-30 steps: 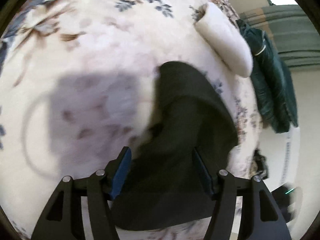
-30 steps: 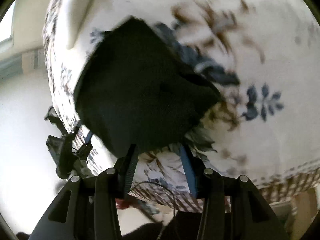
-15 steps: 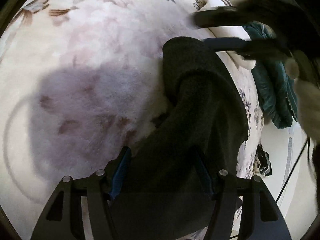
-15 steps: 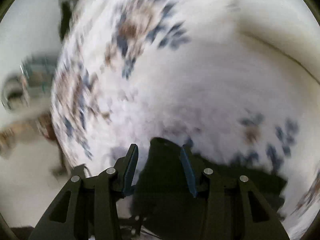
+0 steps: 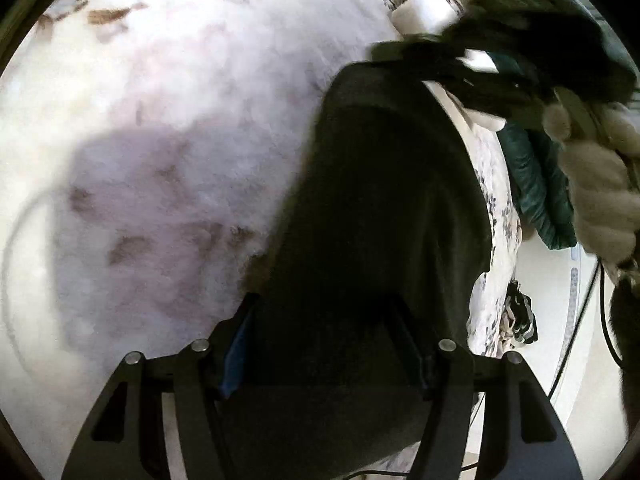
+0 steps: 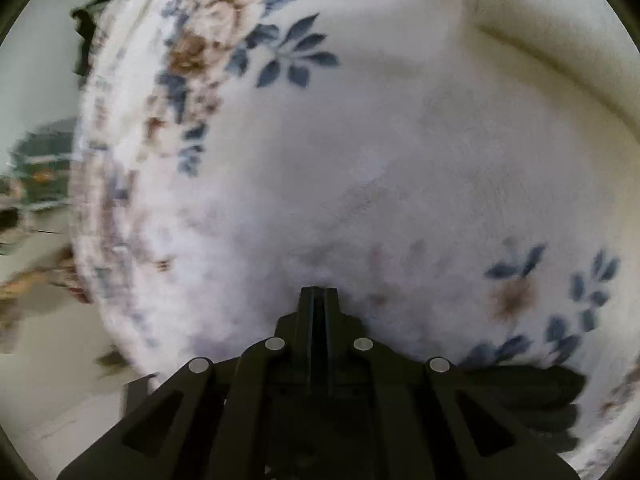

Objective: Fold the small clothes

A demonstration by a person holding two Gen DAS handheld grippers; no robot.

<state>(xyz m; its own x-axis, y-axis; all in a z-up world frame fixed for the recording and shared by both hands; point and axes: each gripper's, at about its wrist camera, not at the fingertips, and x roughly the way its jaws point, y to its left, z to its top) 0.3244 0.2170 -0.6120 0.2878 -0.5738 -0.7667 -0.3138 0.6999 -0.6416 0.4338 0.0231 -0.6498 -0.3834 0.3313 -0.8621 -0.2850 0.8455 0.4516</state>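
A small black garment (image 5: 376, 208) lies on a white floral blanket (image 5: 180, 120). In the left wrist view my left gripper (image 5: 326, 340) stands open, its fingers astride the garment's near part. My right gripper (image 5: 404, 54) shows at the top right of that view, at the garment's far edge. In the right wrist view the right gripper (image 6: 319, 296) has its jaws pressed together low over the blanket (image 6: 360, 140). Black cloth (image 6: 532, 392) shows below and right of it. Whether cloth is pinched between the jaws is hidden.
A white rolled item (image 5: 416, 12) lies at the blanket's far edge. A dark green jacket (image 5: 536, 184) hangs beyond the bed's right side. My furry sleeve (image 5: 600, 196) shows at the right. The floor (image 6: 36, 320) lies left of the bed.
The right gripper went from open to shut and came to the garment's far edge. The left gripper stayed open over the garment and drew closer to it.
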